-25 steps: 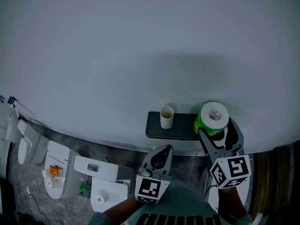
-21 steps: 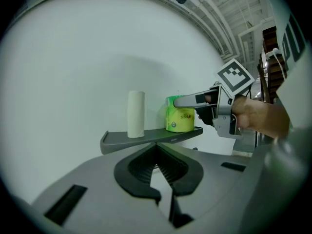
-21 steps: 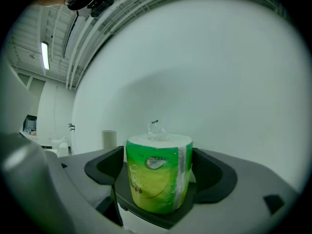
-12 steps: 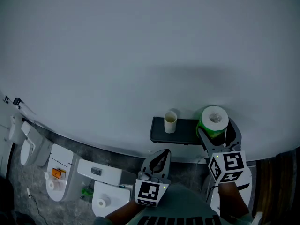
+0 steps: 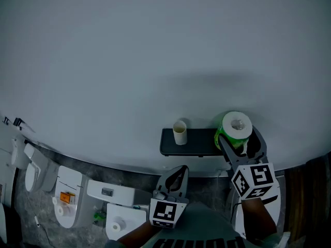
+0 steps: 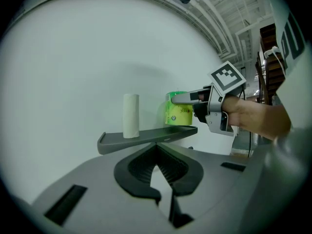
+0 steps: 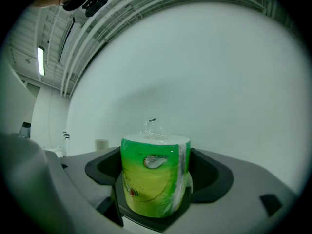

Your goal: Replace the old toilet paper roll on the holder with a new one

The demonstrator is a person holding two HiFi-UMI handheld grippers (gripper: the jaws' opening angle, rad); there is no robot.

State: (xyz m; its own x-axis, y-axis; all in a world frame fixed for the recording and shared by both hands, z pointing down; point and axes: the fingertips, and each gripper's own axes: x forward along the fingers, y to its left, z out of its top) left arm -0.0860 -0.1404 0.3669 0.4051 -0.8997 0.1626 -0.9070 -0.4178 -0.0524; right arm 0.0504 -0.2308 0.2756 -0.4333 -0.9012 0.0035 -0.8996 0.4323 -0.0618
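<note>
A dark wall shelf carries a small pale, nearly bare roll standing upright near its left end. My right gripper is shut on a new toilet paper roll in green wrapping, held upright over the shelf's right end; whether it rests on the shelf I cannot tell. In the right gripper view the green roll fills the space between the jaws of the right gripper. My left gripper hangs below the shelf, shut and holding nothing. The left gripper view shows the shelf, pale roll and green roll.
A plain white wall fills most of the head view. White toilet fixtures stand on the grey floor at lower left. Dark wooden boards are at the right. A hand holds the right gripper.
The head view has swayed a little. The right gripper keeps the green roll at the shelf's right end, and the left gripper has hardly moved.
</note>
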